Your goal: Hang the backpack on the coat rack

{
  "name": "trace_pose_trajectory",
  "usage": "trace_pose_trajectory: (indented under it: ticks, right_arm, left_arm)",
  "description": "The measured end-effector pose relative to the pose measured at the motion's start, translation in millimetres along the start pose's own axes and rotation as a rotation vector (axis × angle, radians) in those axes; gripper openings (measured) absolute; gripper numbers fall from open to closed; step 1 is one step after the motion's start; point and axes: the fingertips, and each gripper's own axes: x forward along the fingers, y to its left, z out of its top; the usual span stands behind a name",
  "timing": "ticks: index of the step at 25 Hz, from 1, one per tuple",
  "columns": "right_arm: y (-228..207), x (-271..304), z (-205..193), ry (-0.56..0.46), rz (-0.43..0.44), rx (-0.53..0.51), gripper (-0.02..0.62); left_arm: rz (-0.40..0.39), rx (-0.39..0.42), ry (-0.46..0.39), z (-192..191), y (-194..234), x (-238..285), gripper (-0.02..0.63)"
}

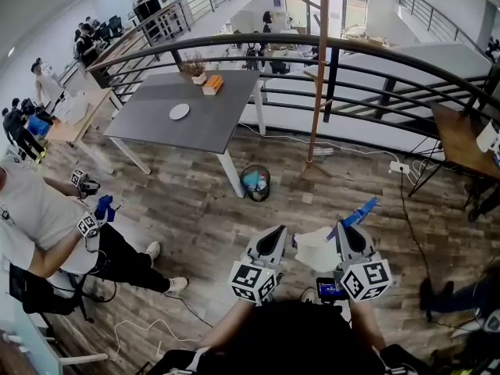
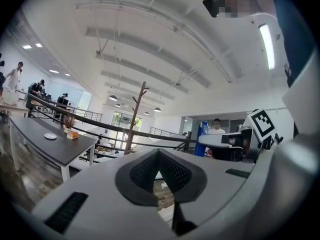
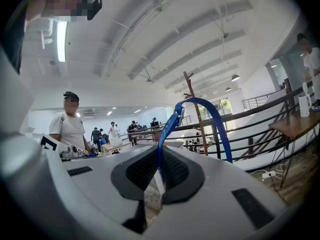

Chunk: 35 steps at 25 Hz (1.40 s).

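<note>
Head view shows the wooden coat rack (image 1: 318,76) standing by the curved black railing (image 1: 234,44), well apart from the person, with a grey table (image 1: 195,119) off to its left. The backpack (image 1: 315,248), pale-bodied, hangs low between the two grippers, close to the person's body.

The right gripper (image 3: 159,156) is clamped on the bag's blue top loop (image 3: 222,130), which arches up and over in front of it, so the loop is nicely open. The left gripper (image 2: 159,154) has its jaws pressed together, with nothing visible between them.

Looks like the carry-over stage to me. Tips:
- Walk right up to the rack.
- Pinch low on the loop so the arch is free.
- Lift it above a peg and lower it on.
- Steady the bag's body with the left gripper so it doesn't swing and tip the rack.
</note>
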Motion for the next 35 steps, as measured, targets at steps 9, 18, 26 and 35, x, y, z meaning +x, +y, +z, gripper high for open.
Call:
trace_pose_trajectory:
  ticks: [9, 18, 26, 35]
  right_arm:
    - [-13, -8, 0, 0.005, 0.052, 0.009, 0.023]
    - [-22, -13, 1, 0.005, 0.142, 0.025, 0.023]
    - [-37, -11, 1, 0.013, 0.158, 0.026, 0.023]
    - [-50, 10, 5, -0.004, 0.143, 0.024, 0.023]
  left_arm:
    - [0.002, -0.004, -0.004, -4, -28, 8, 0.008]
    - [0.103, 0.035, -0.023, 1, -41, 20, 0.008]
    - [0.148, 0.033, -0.008, 1, -37, 26, 0.008]
    - [0.118, 0.029, 0.007, -7, 5, 63, 0.008]
